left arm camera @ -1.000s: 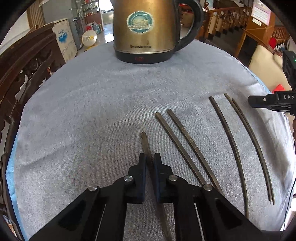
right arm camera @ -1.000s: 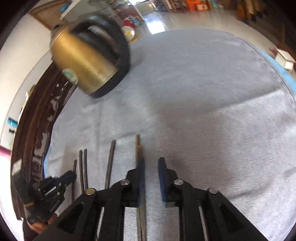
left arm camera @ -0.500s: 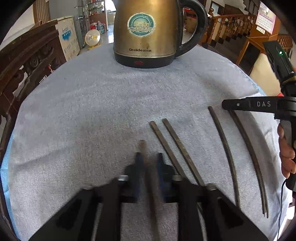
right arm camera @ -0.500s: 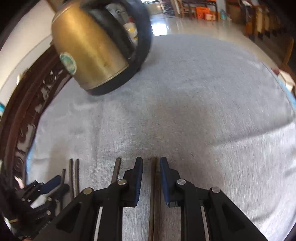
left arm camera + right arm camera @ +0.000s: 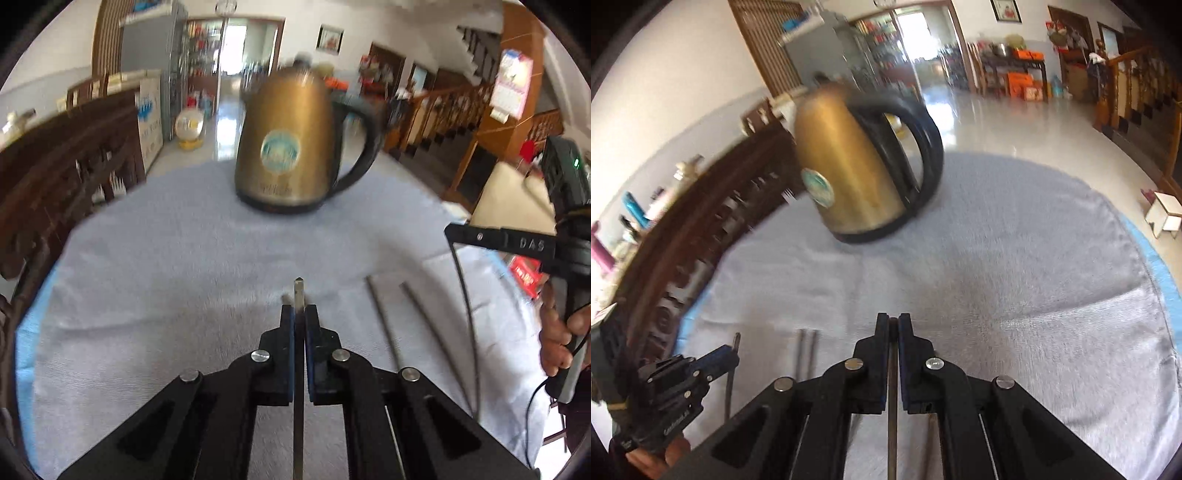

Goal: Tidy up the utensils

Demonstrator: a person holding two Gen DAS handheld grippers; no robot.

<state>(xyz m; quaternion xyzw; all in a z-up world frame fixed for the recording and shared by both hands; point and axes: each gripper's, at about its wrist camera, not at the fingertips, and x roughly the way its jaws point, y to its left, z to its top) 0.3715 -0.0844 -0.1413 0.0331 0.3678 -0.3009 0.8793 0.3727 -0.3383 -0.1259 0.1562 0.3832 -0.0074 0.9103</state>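
My left gripper (image 5: 299, 314) is shut on a dark chopstick (image 5: 298, 291), whose tip pokes out past the pads above the grey cloth (image 5: 177, 280). The right wrist view shows that gripper (image 5: 729, 356) low on the left, the chopstick tip (image 5: 737, 339) sticking up. My right gripper (image 5: 893, 320) has its jaws closing tight on another chopstick (image 5: 892, 413), the pads pressing on it. From the left wrist view the right gripper (image 5: 452, 232) is at the right, its chopstick (image 5: 466, 317) hanging below. Two more chopsticks (image 5: 384, 325) (image 5: 424, 314) lie on the cloth.
A brass-coloured electric kettle (image 5: 284, 158) (image 5: 849, 177) with a black handle stands at the far side of the round table. Dark carved wooden furniture (image 5: 66, 166) borders the left edge. A person's hand (image 5: 557, 339) holds the right gripper's handle.
Both grippers have risen off the cloth and tilted up, each carrying a chopstick. The right jaws, apart around their chopstick before, have closed on it.
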